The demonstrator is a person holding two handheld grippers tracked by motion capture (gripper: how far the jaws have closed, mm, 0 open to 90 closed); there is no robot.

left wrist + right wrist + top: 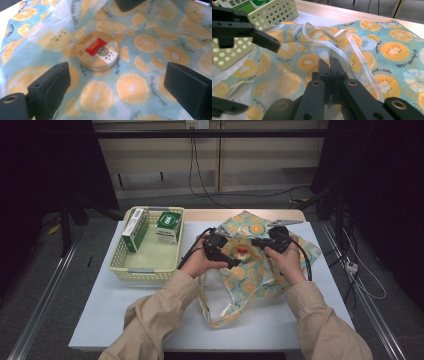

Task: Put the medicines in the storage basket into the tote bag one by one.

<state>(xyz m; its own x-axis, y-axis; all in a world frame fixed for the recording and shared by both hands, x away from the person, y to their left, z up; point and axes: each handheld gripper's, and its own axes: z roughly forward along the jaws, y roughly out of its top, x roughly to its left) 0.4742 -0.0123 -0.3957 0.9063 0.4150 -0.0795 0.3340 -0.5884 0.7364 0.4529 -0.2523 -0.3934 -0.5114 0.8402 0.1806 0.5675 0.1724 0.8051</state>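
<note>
Two black jaws of the left gripper (120,82) stand spread wide over a round tin (97,53), which lies flat inside the orange-print fabric bag (260,265) on the table (125,310). I judge the tin light, stiff and smooth; it is best taken across its rim. The right gripper (329,68) has its jaws pressed together on the soft, thin bag cloth, holding the mouth open.

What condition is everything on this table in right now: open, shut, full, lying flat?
Orange-print fabric bag: mouth held open.
Round flat tin with red label: lying inside the bag, lid on.
Pale yellow plastic basket: holds two green-and-white boxes.
Left gripper: open.
Right gripper: shut on bag's fabric.
</note>
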